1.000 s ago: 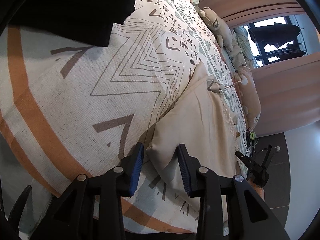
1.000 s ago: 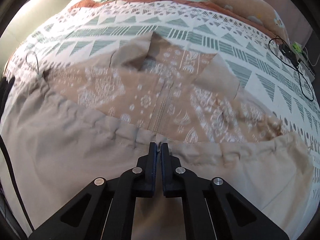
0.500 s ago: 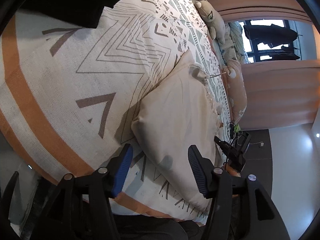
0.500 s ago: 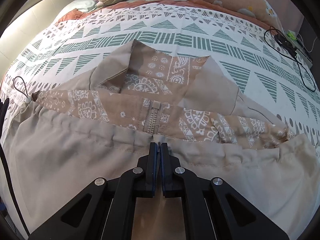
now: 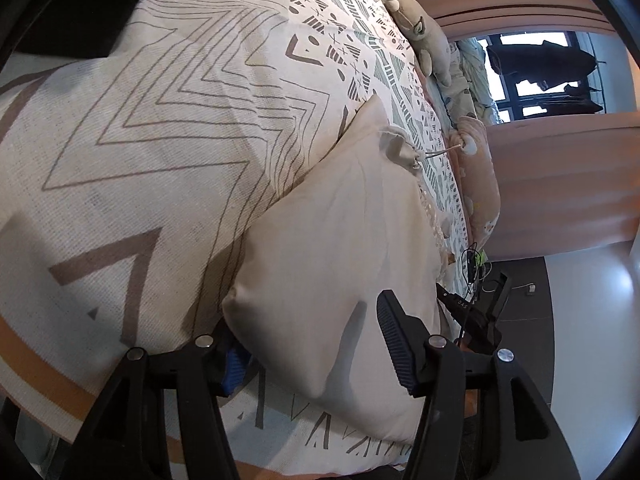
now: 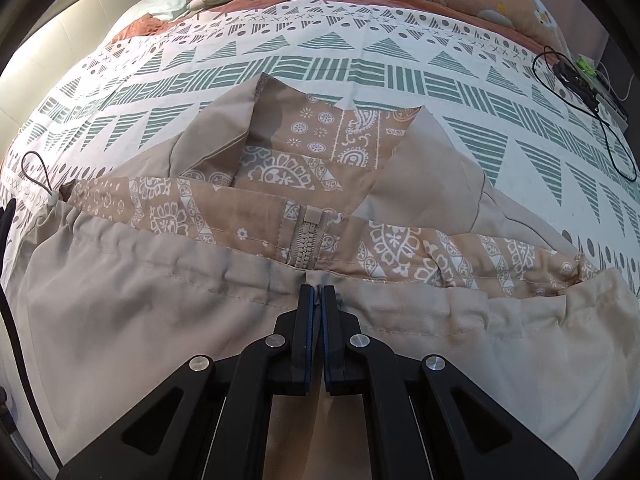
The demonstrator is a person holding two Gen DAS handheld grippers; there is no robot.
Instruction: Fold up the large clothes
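Jacket (image 6: pixel 160 320) lying on the bed (image 6: pixel 400 76), hem drawn up over the body, printed lining and zip (image 6: pixel 306 246) showing above the fold. Compared with a second ago: less lining exposed, the hem edge further up and flatter, the picture sharp instead of blurred. Probably the tail end of the first lengthwise fold, with sleeves and hood yet to be dealt with.

Right gripper (image 6: pixel 314 300) clenched on the hem at its middle, just below the zip, a thin pinch of cloth between the fingers.

Left gripper (image 5: pixel 312 344) spread wide, wider than a second ago, straddling the folded corner of the jacket (image 5: pixel 340 248); one pad hidden behind the cloth, nothing squeezed. Looks like a corner just let go, or a fresh grab being lined up; hard to say which.

Right view only: zip, lining, hood, full width of the hem, cable (image 6: pixel 608 148) at the far edge of the bed. Left view only: the fold seen side-on, the drawcord (image 5: pixel 436 154), the window (image 5: pixel 536 76), the floor (image 5: pixel 580 320), plus the right gripper (image 5: pixel 476 312) beyond the fold.
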